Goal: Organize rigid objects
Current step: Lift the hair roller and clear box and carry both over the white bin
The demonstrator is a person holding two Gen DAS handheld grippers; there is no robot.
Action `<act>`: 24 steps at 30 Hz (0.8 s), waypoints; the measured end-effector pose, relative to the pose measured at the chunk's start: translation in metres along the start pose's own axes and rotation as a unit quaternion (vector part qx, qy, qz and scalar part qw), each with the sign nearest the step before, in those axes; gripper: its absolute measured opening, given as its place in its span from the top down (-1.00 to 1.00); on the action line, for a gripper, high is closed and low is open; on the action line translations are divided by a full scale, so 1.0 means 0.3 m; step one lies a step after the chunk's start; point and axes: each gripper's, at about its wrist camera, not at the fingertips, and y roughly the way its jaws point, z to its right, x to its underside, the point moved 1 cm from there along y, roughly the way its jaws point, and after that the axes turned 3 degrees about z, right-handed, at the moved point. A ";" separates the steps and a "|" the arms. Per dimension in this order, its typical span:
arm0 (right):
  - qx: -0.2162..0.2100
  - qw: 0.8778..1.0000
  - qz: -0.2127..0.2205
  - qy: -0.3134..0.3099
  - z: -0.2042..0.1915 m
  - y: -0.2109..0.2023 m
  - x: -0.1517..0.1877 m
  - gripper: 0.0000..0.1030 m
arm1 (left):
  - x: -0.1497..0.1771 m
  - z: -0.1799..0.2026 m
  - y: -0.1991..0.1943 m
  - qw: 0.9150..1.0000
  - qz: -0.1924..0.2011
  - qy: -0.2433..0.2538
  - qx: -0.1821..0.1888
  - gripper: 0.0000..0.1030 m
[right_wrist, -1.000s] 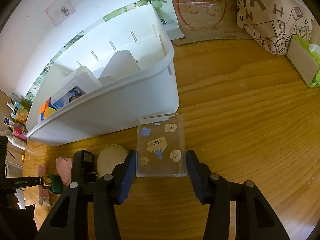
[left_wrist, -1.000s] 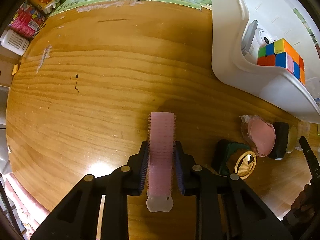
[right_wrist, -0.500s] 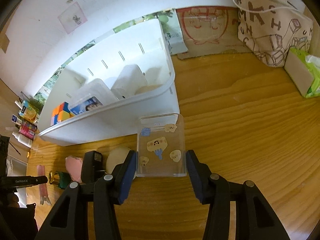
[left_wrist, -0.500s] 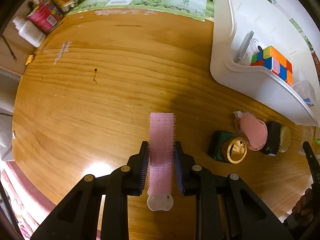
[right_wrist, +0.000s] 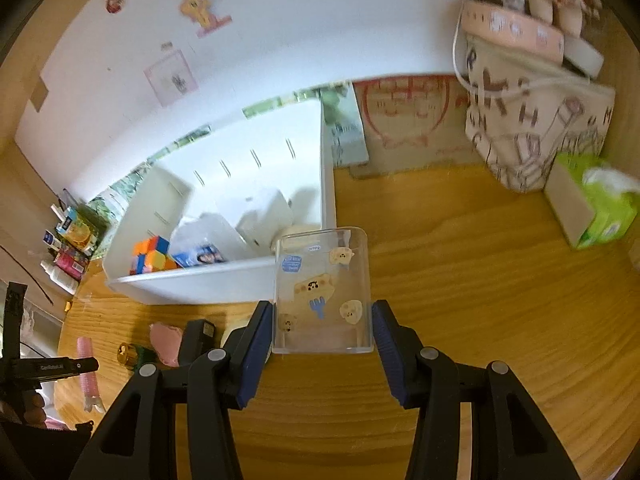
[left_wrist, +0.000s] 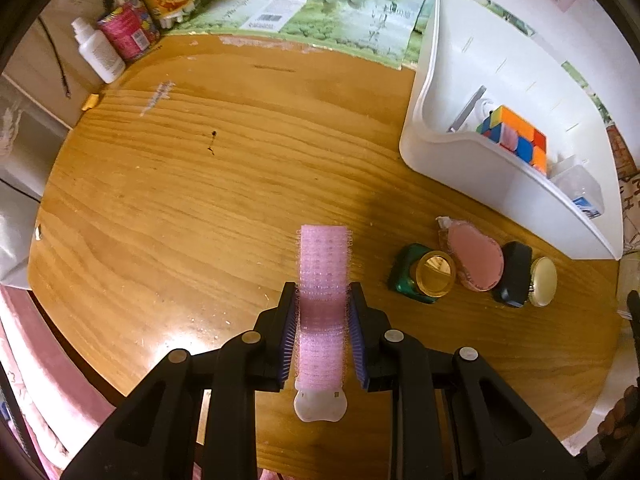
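My left gripper (left_wrist: 323, 312) is shut on a pink hair roller (left_wrist: 323, 276) and holds it well above the wooden table, pointing straight down. My right gripper (right_wrist: 323, 322) is shut on a clear plastic box with cartoon stickers (right_wrist: 322, 292), lifted just in front of the white bin (right_wrist: 200, 284). The bin (left_wrist: 480, 168) holds a colourful puzzle cube (left_wrist: 516, 138), a clear case and white pieces. On the table beside the bin lie a green bottle with a gold cap (left_wrist: 424, 274), a pink puff (left_wrist: 476, 256), a black item (left_wrist: 512, 274) and a cream disc (left_wrist: 543, 276).
Bottles and cartons (left_wrist: 132, 20) stand at the table's far left corner, by a green printed sheet (left_wrist: 320, 12). A printed tote bag (right_wrist: 528, 120) and a green tissue box (right_wrist: 592, 204) stand at the back right. The left gripper and a hand (right_wrist: 36, 364) show low on the left.
Both grippers have risen with their loads: the table and bin look smaller and farther. The right view now looks over the bin's rim into it, and more of the wall shows.
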 end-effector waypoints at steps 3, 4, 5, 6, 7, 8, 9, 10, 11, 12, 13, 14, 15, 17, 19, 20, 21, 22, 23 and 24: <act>-0.005 1.000 0.013 -0.012 0.005 -0.038 -0.026 0.02 | 0.012 0.005 -0.038 1.000 0.016 -0.009 -0.002 0.50; -0.006 1.000 0.018 -0.017 0.004 -0.053 -0.038 0.02 | 0.004 0.013 -0.042 1.000 0.021 -0.012 -0.003 0.50; -0.007 1.000 0.021 -0.021 0.003 -0.062 -0.044 0.02 | 0.003 0.015 -0.049 1.000 0.026 -0.014 -0.003 0.50; -0.008 0.999 0.025 -0.025 0.001 -0.070 -0.051 0.02 | 0.009 0.012 -0.064 0.999 0.031 -0.017 -0.003 0.50; -0.009 0.999 0.030 -0.030 -0.002 -0.081 -0.060 0.02 | 0.007 0.014 -0.072 0.999 0.036 -0.017 -0.003 0.50; -0.010 0.999 0.033 -0.034 -0.005 -0.087 -0.066 0.02 | 0.006 0.017 -0.082 0.999 0.042 -0.019 -0.004 0.50; -0.012 0.999 0.036 -0.037 -0.008 -0.093 -0.072 0.02 | -0.006 0.024 -0.078 0.999 0.046 -0.020 -0.005 0.50; -0.014 0.998 0.040 -0.042 -0.012 -0.100 -0.081 0.02 | -0.006 0.029 -0.086 0.999 0.049 -0.021 -0.004 0.50; -0.015 0.998 0.043 -0.046 -0.018 -0.106 -0.086 0.02 | -0.007 0.033 -0.096 0.998 0.054 -0.023 -0.003 0.50; -0.018 0.997 0.047 -0.051 -0.025 -0.112 -0.093 0.02 | -0.018 0.033 -0.094 0.998 0.057 -0.024 -0.002 0.50; -0.019 0.997 0.049 -0.054 -0.029 -0.115 -0.099 0.02 | -0.022 0.037 -0.100 0.998 0.060 -0.024 -0.002 0.50; -0.022 0.997 0.052 -0.058 -0.034 -0.120 -0.106 0.02 | -0.026 0.043 -0.107 0.998 0.064 -0.023 -0.001 0.50; -0.024 0.996 0.054 -0.061 -0.040 -0.123 -0.112 0.02 | -0.031 0.052 -0.115 0.997 0.069 -0.021 -0.001 0.50; -0.028 0.995 0.061 -0.070 -0.056 -0.131 -0.126 0.02 | -0.041 0.069 -0.132 0.997 0.078 -0.018 0.001 0.50; -0.033 0.994 0.066 -0.077 -0.071 -0.136 -0.136 0.02 | -0.050 0.086 -0.149 0.996 0.086 -0.014 0.004 0.50; -0.035 0.994 0.068 -0.079 -0.078 -0.138 -0.141 0.02 | -0.055 0.093 -0.158 0.996 0.089 -0.012 0.007 0.50; -0.039 0.993 0.072 -0.082 -0.085 -0.140 -0.147 0.02 | -0.060 0.102 -0.167 0.996 0.092 -0.010 0.010 0.50; -0.041 0.993 0.075 -0.085 -0.090 -0.141 -0.152 0.02 | -0.068 0.110 -0.175 0.995 0.096 -0.007 0.011 0.50; -0.043 0.992 0.077 -0.087 -0.096 -0.141 -0.157 0.02 | -0.076 0.120 -0.186 0.995 0.102 -0.005 0.012 0.50; -0.045 0.992 0.079 -0.089 -0.103 -0.141 -0.162 0.02 | -0.083 0.128 -0.194 0.994 0.107 -0.004 0.016 0.50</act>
